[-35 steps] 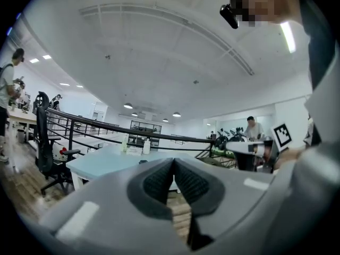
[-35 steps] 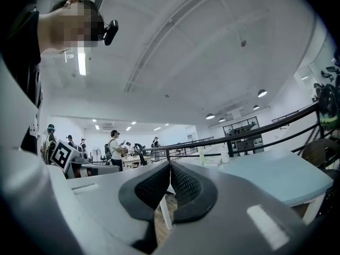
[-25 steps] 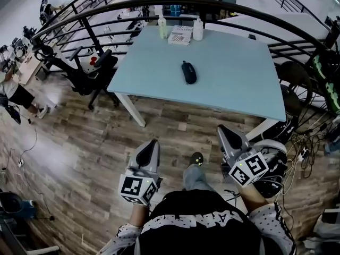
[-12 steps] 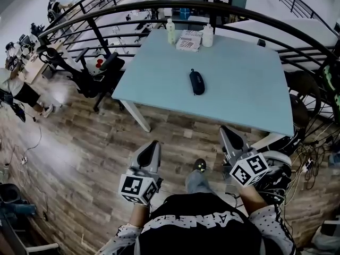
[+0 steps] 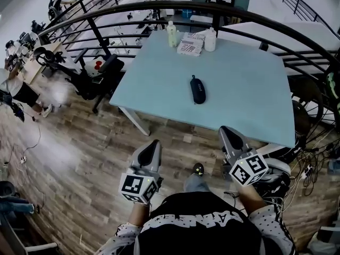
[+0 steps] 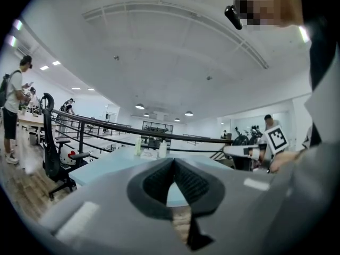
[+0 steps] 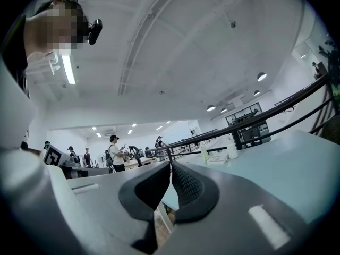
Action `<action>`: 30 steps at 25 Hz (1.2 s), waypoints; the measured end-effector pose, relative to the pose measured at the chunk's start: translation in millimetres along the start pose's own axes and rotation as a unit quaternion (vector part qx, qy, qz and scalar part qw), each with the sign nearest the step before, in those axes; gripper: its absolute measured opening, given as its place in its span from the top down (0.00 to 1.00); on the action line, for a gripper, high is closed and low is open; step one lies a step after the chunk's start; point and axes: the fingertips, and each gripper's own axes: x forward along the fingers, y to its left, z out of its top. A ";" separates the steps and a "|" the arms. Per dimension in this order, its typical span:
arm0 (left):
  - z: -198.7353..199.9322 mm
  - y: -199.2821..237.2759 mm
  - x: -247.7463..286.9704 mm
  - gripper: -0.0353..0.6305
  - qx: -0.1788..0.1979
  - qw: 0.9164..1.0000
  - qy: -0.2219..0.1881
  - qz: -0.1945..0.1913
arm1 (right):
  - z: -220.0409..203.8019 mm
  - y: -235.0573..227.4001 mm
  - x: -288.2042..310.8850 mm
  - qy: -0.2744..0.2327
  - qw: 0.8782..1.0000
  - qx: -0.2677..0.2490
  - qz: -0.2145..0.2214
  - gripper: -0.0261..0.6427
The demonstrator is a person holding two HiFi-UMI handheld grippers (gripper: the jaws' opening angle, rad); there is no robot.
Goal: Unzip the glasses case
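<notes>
Item: dark oblong glasses case [image 5: 197,89] with rounded ends. It lies flat near the middle of the pale blue rectangular table [image 5: 249,89], long axis pointing away from the person. It looks closed, and its zip is too small to make out. It stands well apart from both tools.

Head view only: the case; the wood-plank floor [image 5: 79,153]; a black office chair [image 5: 87,81] off the table's left corner; and the curved black railing [image 5: 159,7] round the table. It also gives the layout at the far edge: two white bottles [image 5: 171,34] with a printed booklet [image 5: 191,44] between them.

Left gripper view only: a standing person [image 6: 13,105] at far left. The table is seen nearly edge-on.

Right gripper view only: people at desks [image 7: 114,152] behind the rail.

Left gripper [image 5: 154,145]: short of the near table edge, over the floor. Its jaws meet at the tips on nothing.

Right gripper [image 5: 226,132]: likewise short of the edge, jaws together and empty.
</notes>
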 end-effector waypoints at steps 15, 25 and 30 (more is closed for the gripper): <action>27.2 25.3 85.9 0.95 0.012 0.999 -0.002 0.032 | 22.3 -70.4 79.7 -0.010 0.999 0.017 0.025 0.97; 18.7 34.9 155.1 0.95 0.016 0.999 0.012 0.031 | 22.8 -126.1 121.9 -0.009 0.999 0.027 0.020 0.96; 16.0 32.3 178.1 0.95 0.014 1.000 0.019 0.018 | 20.2 -144.1 128.9 -0.001 0.999 0.030 0.009 0.96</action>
